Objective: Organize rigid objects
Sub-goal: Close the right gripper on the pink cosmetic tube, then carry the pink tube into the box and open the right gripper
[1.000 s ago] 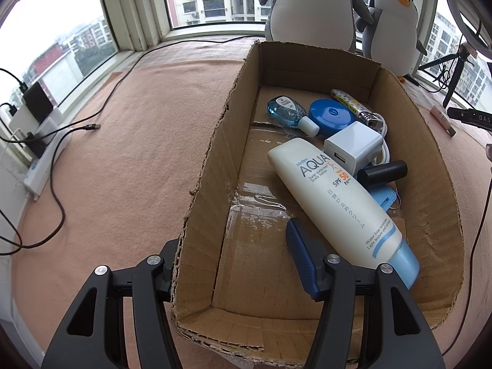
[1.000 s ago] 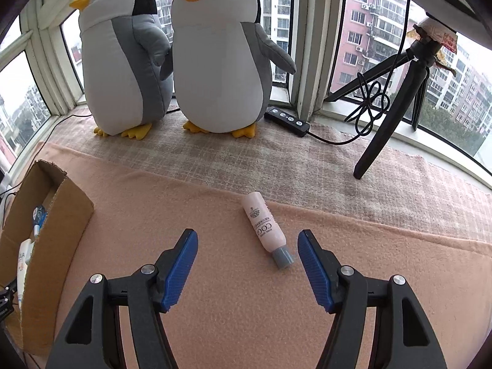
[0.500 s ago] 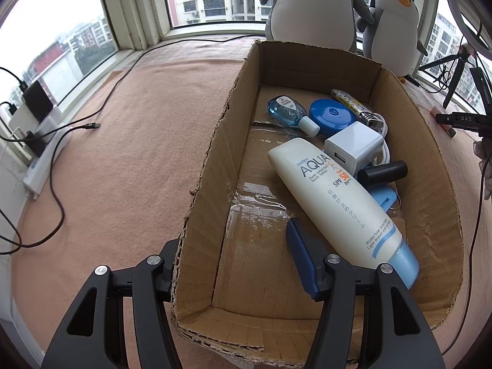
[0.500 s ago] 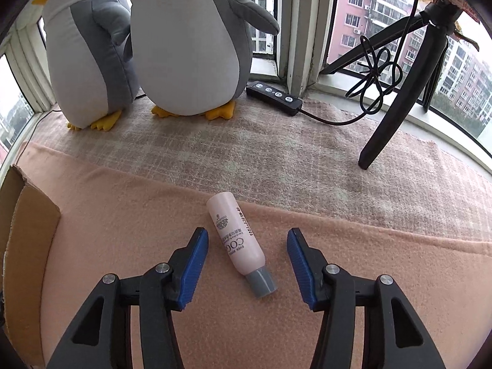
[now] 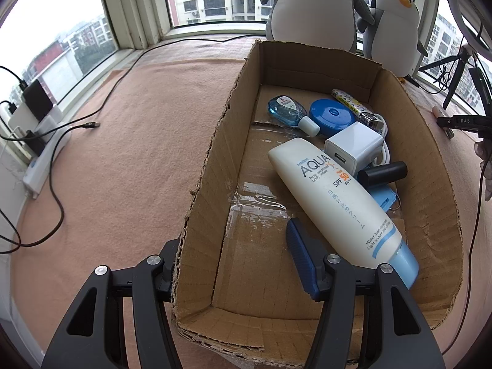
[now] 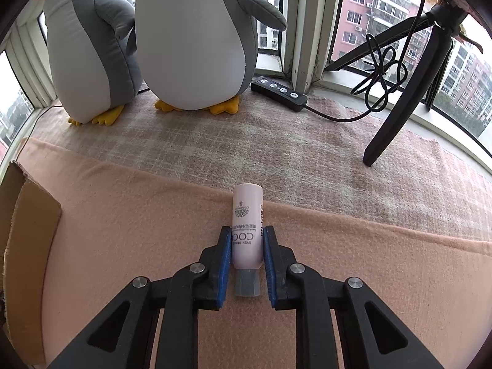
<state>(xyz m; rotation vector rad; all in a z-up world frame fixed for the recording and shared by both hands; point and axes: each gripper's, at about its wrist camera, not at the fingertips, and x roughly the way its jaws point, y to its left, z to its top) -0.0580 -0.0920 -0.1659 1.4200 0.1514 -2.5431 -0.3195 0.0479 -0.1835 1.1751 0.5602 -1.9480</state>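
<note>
Right gripper (image 6: 247,253) is clamped on the pink tube (image 6: 247,236), blue pads pressing both sides of its lower body just above the grey cap (image 6: 247,283). The tube lies flat on the peach blanket (image 6: 123,230), near that blanket's far edge, where a plaid cloth (image 6: 276,150) begins.

Judgement: tube looks light, smooth plastic, slightly squeezable; a hold on the body near the cap seems sound, though it may slip if tilted.

Left gripper (image 5: 236,258) is spread wide, straddling the near left wall of the cardboard box (image 5: 209,153), holding nothing. The box contains a sunscreen tube (image 5: 335,196), a white charger (image 5: 353,147) and a blue tin (image 5: 332,117).

Room: bay window, two plush penguins (image 6: 190,40) on the sill side, tripod (image 6: 409,86), power strip (image 6: 278,89).
</note>
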